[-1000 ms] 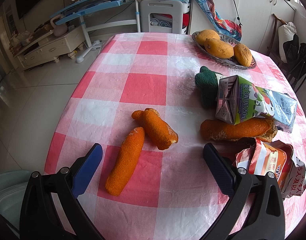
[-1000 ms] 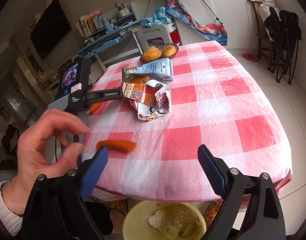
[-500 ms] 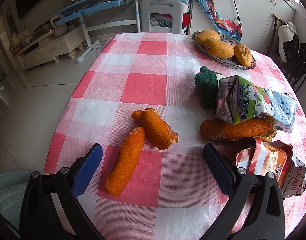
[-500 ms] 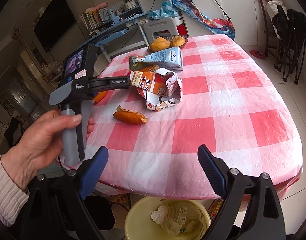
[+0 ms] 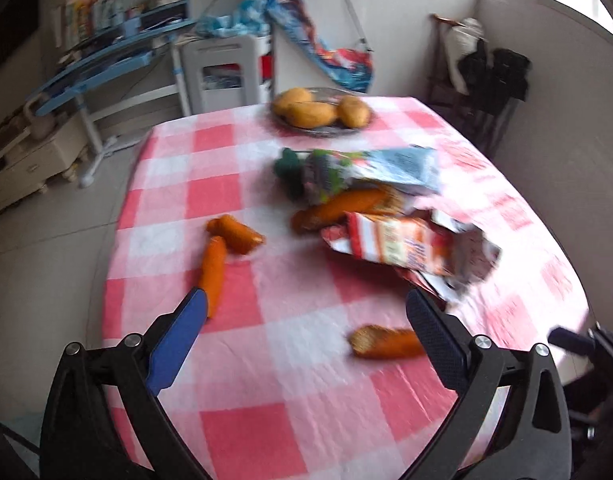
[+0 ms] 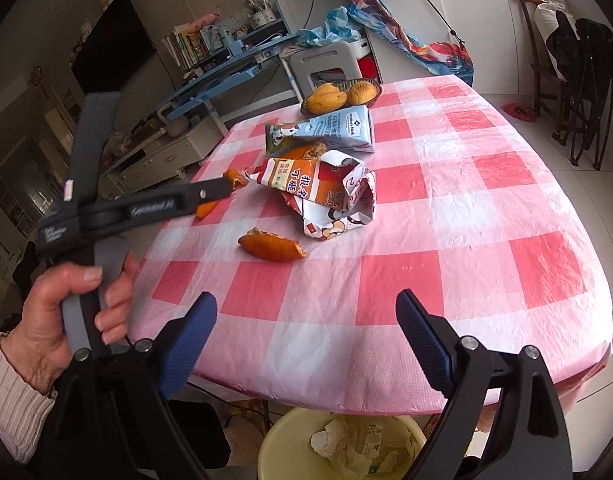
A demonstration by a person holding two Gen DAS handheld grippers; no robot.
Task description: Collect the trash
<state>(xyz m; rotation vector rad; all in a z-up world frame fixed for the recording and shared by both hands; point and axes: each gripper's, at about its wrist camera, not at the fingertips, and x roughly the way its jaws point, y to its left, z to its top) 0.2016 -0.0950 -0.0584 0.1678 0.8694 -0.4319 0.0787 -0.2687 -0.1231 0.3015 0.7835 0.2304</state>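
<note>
Several orange peel pieces lie on the pink checked tablecloth (image 5: 266, 360): one near the front (image 5: 386, 345) (image 6: 272, 247), two at left (image 5: 212, 268) (image 5: 236, 234), one by the packets (image 5: 338, 206). A torn snack bag (image 5: 410, 246) (image 6: 326, 192) and a milk carton (image 5: 370, 170) (image 6: 330, 130) lie mid-table. My left gripper (image 5: 306, 344) is open and empty above the table; it also shows in the right wrist view (image 6: 210, 192). My right gripper (image 6: 306, 340) is open and empty at the table's near edge. A yellow bin (image 6: 346, 444) with paper trash stands below.
A dish of mangoes (image 5: 320, 114) (image 6: 340, 94) sits at the table's far side, with a dark green cloth (image 5: 288, 170) near the carton. A white stool (image 5: 226, 68) and blue desk (image 5: 106, 60) stand behind. Dark chairs (image 6: 578, 80) are at right.
The left gripper has been picked up by the hand and lifted back from the table, its view now blurred and wider. The right gripper moved forward slightly over the bin.
</note>
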